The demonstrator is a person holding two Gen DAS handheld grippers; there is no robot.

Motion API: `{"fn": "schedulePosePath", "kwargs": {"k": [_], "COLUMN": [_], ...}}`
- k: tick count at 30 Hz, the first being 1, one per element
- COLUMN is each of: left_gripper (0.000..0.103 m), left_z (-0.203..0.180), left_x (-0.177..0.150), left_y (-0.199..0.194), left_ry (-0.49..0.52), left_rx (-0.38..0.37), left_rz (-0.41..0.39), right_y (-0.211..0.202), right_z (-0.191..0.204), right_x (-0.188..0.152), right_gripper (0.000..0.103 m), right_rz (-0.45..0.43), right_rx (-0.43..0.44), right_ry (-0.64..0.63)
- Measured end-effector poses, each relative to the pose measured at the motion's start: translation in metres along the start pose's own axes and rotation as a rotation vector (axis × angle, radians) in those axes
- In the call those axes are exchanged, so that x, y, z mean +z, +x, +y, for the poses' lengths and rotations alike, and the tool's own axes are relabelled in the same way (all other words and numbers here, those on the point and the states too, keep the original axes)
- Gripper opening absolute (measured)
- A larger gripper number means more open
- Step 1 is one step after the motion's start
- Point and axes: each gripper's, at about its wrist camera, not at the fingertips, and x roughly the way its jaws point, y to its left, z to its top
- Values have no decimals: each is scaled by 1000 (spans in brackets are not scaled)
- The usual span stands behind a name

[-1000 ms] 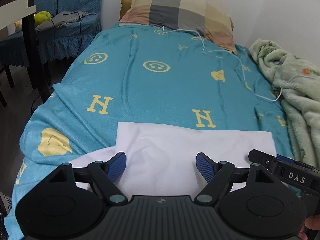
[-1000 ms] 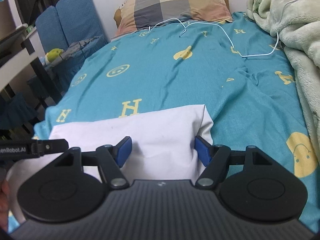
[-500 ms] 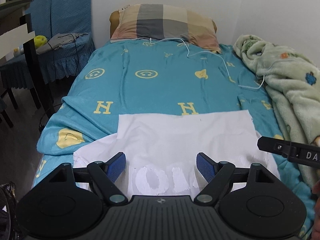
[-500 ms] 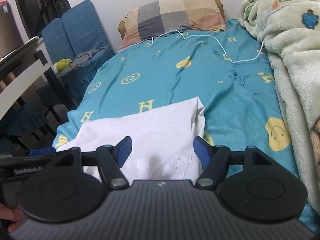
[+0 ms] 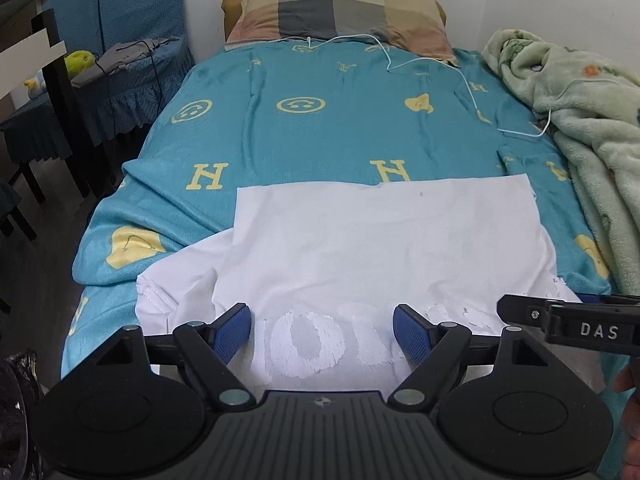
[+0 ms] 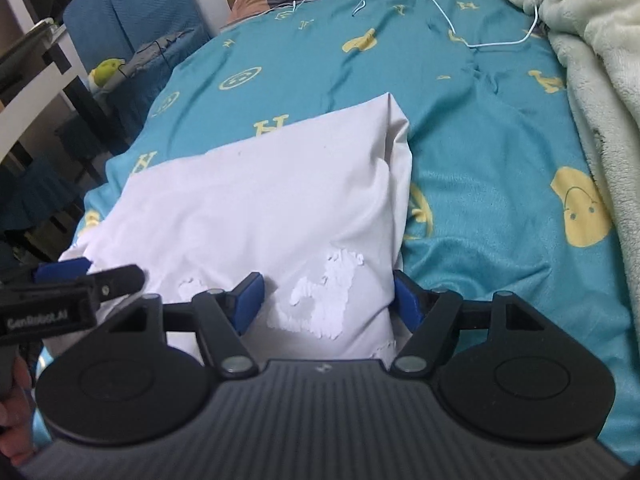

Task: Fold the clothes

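A white T-shirt (image 5: 384, 248) lies across the near end of the bed (image 5: 340, 136), on the teal sheet printed with yellow letters and smiley faces; it appears to have been folded once already, since its far edge runs straight across the bed like a crease and a worn white print shows on the upper layer close to the camera; one sleeve (image 5: 176, 280) sticks out flat at the left side in the left wrist view, not yet tucked in; in the right wrist view the shirt's right edge shows a doubled layer, which suggests a fold on that side, though I cannot tell how neat it is.

The left hand-held gripper (image 5: 322, 326) hovers over the near part of the shirt with its jaws spread wide and nothing between the pads; the right hand-held gripper (image 6: 328, 298) likewise stands wide apart, the cloth lying below and between the blue pads but not pinched.

I judge the task partly done; what seems left is to bring in the loose sleeve, fold the body again into a compact rectangle, and smooth it; a checked pillow (image 5: 336, 4), a white cable (image 5: 432, 60) and a green fleece blanket (image 5: 580, 120) lie well apart from the shirt.
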Motion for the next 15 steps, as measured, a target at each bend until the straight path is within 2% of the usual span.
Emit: {"fn": "schedulePosePath", "kwargs": {"k": [2,5,8,12,15], "left_gripper": [81,82,82,85,90], "left_z": [1,5,10,20,33], "left_x": [1,-1,-9,-23,-32], "left_y": [-7,-22,-36,-50,-51], "left_ry": [-26,-122,-238,-380,-527], "left_rx": [-17,-45,-86,-140,-222], "left_rz": [9,45,105,139,177], "right_y": [-2,-7,-15,-28,-38], "right_z": [-1,-4,-10,-24,-35], "right_x": [0,0,2,6,8], "right_gripper": [72,70,70,70,70], "right_rz": [-1,-9,-26,-55,-76], "right_rx": [7,12,18,33,54], "right_ry": [14,32,82,181,258]}}
